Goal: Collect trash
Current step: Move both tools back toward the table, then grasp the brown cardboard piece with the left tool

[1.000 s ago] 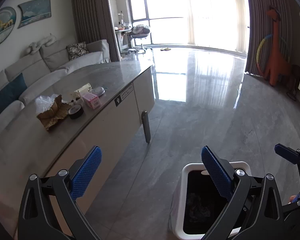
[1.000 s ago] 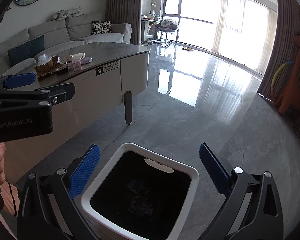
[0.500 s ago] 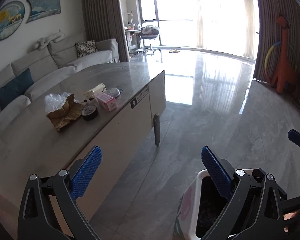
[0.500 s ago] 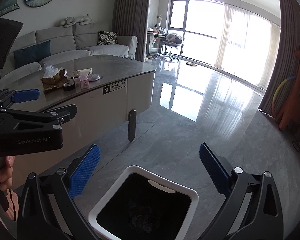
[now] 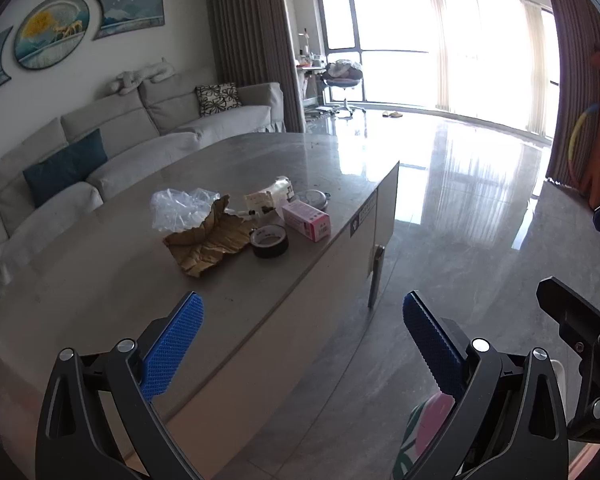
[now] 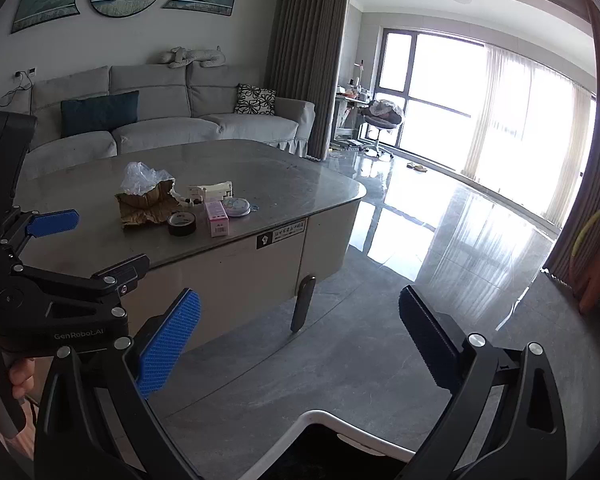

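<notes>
Left gripper (image 5: 300,344): held level at lower frame, jaws spread, nothing held.
Right gripper (image 6: 300,340): jaws spread, held above trash bin (image 6: 340,420).

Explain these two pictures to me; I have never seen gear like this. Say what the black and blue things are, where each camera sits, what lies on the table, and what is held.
There is no robot. A person holds a pair of tongs in each hand, and each carries a wide-angle camera looking along its blue-padded fingers. One picture looks out from the left tongs, the other from the right tongs; the right view also shows the left tongs from the side. Both stand open and hold nothing. On the table lie crumpled brown paper, a clear plastic bag, a tape roll, a pink box, a white carton and a small round tin. Below, the white rim of a bin shows.
</notes>
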Tool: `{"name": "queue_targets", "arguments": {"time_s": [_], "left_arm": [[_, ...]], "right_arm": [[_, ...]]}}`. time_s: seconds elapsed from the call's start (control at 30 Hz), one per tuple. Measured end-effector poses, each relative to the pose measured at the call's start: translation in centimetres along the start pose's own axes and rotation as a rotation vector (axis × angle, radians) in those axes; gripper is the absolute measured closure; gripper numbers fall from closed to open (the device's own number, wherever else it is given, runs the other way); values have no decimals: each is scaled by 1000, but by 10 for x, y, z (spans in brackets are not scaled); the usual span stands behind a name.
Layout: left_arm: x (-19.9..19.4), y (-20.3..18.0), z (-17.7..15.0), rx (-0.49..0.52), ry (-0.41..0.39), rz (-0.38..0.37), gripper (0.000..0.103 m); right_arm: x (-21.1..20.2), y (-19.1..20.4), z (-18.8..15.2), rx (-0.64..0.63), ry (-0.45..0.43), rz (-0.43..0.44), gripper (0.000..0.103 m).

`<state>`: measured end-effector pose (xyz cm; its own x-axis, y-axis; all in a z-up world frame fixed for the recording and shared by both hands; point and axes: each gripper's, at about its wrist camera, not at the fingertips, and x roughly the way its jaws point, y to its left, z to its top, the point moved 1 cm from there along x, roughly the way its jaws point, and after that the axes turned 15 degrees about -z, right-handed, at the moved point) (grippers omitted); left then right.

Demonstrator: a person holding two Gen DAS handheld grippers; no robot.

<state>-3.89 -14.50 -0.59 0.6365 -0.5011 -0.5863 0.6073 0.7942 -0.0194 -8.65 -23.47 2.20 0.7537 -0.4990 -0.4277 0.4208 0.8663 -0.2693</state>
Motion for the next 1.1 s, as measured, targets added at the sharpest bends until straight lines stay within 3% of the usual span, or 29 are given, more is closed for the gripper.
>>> {"name": "queue_targets", "arguments": {"time_s": [0.37,0.6,1.1], "left_arm": [[24,63,15,-39,13,58,4],[44,103,29,3,8,98,4],[101,173,42,-69,38,102,4]], "right_arm": [[31,50,38,-35,-34,71,4],[57,76,62,-50,-54,84,4],[120,128,84,-62,-21,128,4]]}}
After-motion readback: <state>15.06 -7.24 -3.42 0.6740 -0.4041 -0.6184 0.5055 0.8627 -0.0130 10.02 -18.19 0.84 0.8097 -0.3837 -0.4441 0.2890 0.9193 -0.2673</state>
